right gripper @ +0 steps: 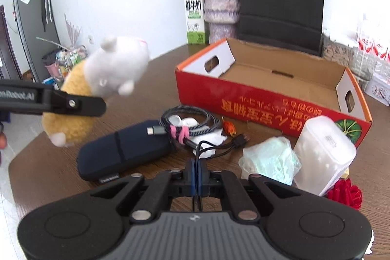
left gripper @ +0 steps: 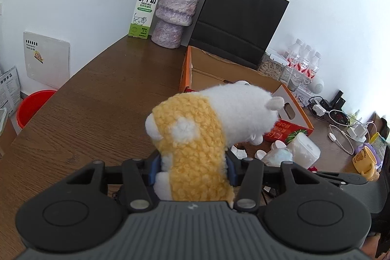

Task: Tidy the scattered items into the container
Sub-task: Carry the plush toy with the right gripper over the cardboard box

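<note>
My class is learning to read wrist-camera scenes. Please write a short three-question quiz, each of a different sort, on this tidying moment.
1. True or false: the left hand-held gripper holds the plush toy.
2. The cardboard box is: A) full, B) empty, C) lidded?
3. What does the right hand-held gripper pinch?

Key: 1 true; 2 B; 3 the thin black cable.

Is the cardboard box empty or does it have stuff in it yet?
Empty as far as shown: the box shows only bare cardboard floor; the plush toy hangs in the left gripper, outside.
</note>
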